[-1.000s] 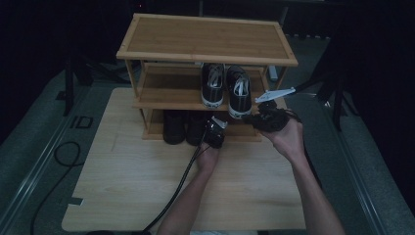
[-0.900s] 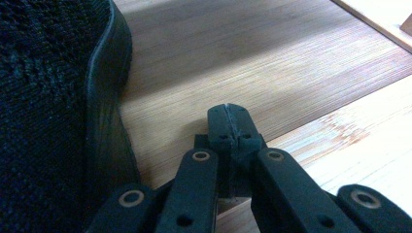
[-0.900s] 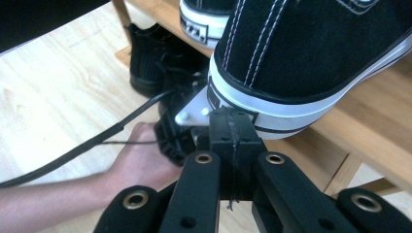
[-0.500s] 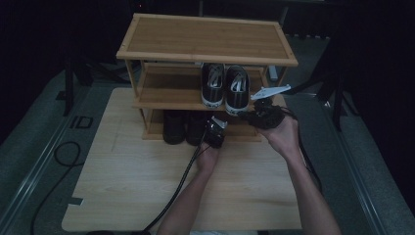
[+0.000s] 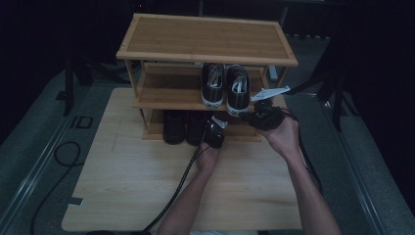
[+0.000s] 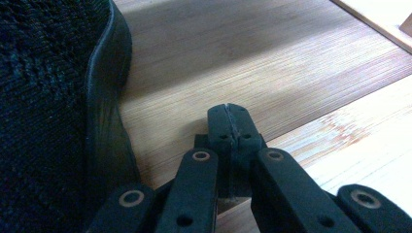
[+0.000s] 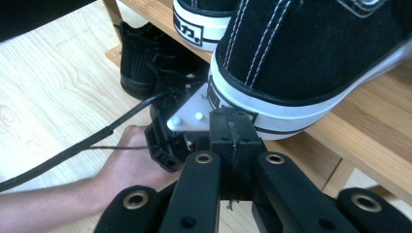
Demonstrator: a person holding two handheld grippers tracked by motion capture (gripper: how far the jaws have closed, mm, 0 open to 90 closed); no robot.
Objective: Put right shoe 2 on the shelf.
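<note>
A pair of black sneakers with white soles, the left one and the right one, stands heel-out on the middle shelf of a bamboo shoe rack. Two all-black shoes sit on the bottom shelf. My left gripper is low at the bottom shelf, shut and empty, just right of a black shoe; its closed tips hover over the shelf wood. My right gripper is shut, its tips right at the heel sole of the right sneaker. I cannot tell if they touch.
The rack stands on a pale wooden board on a grey floor. A black cable trails from the left gripper back over the board. The middle shelf's edge runs beside the right gripper. The rack's top shelf is bare.
</note>
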